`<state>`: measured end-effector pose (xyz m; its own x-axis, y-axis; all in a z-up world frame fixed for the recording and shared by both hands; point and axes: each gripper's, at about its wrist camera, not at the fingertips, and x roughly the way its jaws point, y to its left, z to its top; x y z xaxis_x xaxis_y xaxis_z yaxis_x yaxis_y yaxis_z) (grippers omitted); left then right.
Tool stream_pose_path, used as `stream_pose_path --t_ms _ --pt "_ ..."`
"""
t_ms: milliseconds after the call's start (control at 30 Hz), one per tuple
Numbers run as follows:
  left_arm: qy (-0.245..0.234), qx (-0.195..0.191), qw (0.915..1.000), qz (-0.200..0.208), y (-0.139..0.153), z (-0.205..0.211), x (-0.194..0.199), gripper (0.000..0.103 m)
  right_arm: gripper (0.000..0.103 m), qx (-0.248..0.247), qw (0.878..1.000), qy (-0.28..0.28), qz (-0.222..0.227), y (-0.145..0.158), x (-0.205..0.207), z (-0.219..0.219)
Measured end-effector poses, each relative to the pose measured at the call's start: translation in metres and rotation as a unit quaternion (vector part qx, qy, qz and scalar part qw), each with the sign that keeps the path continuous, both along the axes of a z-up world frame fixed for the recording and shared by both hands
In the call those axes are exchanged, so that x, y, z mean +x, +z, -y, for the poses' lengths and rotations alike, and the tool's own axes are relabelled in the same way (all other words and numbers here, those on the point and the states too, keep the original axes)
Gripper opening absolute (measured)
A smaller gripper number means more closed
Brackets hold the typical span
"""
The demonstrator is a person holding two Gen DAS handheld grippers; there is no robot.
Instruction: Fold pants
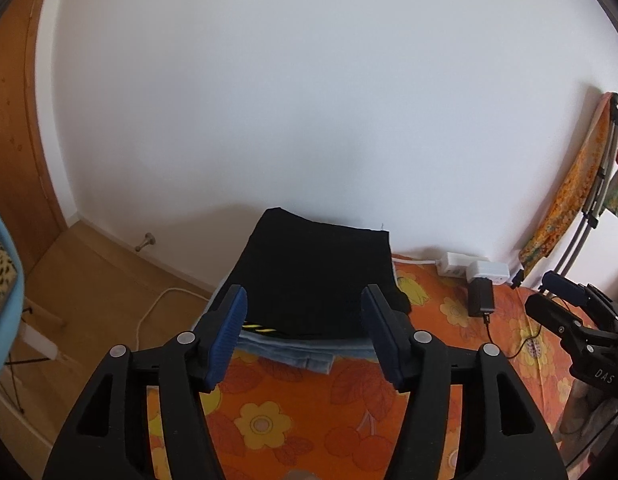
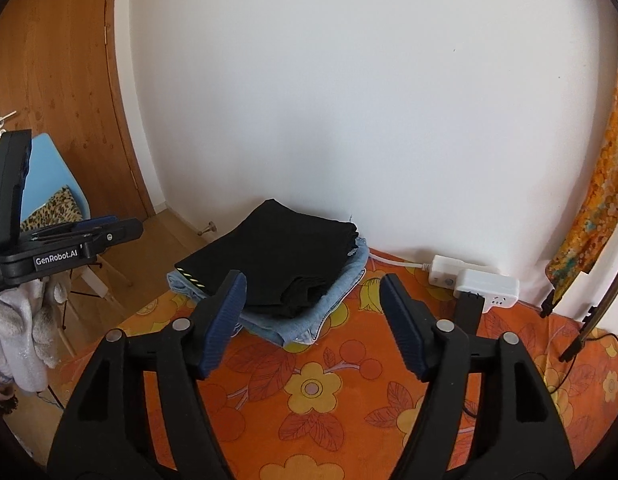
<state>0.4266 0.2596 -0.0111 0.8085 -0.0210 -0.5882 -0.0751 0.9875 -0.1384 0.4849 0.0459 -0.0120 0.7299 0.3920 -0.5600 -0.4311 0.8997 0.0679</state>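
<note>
Fingers of my left gripper [image 1: 305, 312] and right gripper [image 2: 313, 300] gape empty; folded black pants [image 2: 269, 256] top the stack; I'd withdraw without brushing it.

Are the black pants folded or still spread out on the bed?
Folded. The black pants lie as a compact rectangle with stacked layers at the edge, on top of folded jeans.

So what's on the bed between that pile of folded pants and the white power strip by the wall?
Nothing but bare orange flowered bedspread lies between the folded pants and the power strip; the right wrist view shows it best.
</note>
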Motion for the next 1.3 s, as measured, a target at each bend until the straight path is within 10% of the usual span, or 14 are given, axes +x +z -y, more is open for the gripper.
stream_pose_path --t_ms 67,700,1300 --pt "-0.003 -0.001 1.0000 0.005 0.006 0.006 -0.016 0.072 0.093 0.013 1.000 -0.001 0.008 0.010 -0.016 0.008" --pt "-0.008 -0.019 0.9993 0.030 0.030 0.064 -0.178 0.082 0.099 -0.011 0.998 -0.004 0.059 0.060 -0.178 0.052" --pt "0.017 0.018 0.9997 0.004 -0.013 0.132 -0.265 0.087 0.103 -0.036 0.996 -0.064 0.057 0.019 -0.271 0.132"
